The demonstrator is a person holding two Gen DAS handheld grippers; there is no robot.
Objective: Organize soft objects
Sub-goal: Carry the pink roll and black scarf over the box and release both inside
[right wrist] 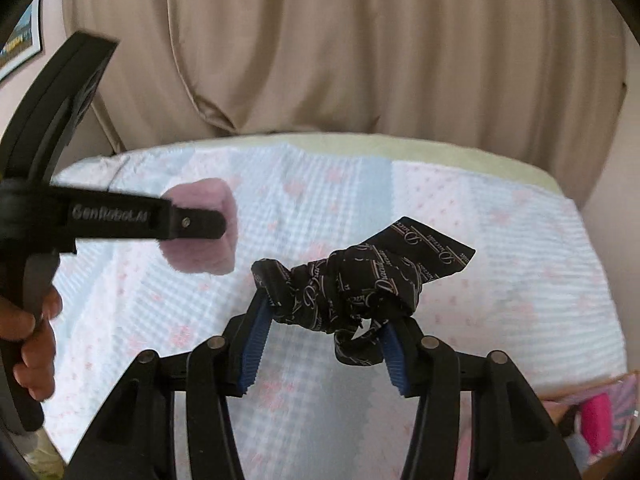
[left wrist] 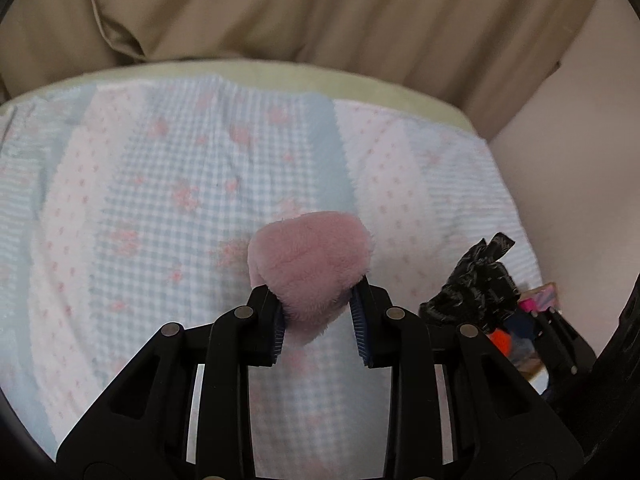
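Observation:
My left gripper (left wrist: 318, 296) is shut on a fluffy pink soft object (left wrist: 312, 260) and holds it above the bed. It also shows in the right wrist view (right wrist: 204, 200), with the left gripper (right wrist: 216, 222) coming in from the left. My right gripper (right wrist: 326, 316) is shut on a black knotted ribbon scrunchie with white script (right wrist: 360, 280) and holds it above the bed. The scrunchie also shows in the left wrist view (left wrist: 476, 276) at the right, beside the right gripper (left wrist: 556, 332).
A blue, white and pink patterned blanket (left wrist: 160, 200) covers the bed. Beige curtains (right wrist: 360, 40) hang behind. A box with colourful soft items (right wrist: 596, 420) sits at the bed's lower right, also in the left wrist view (left wrist: 528, 320). A wall (left wrist: 580, 160) is at the right.

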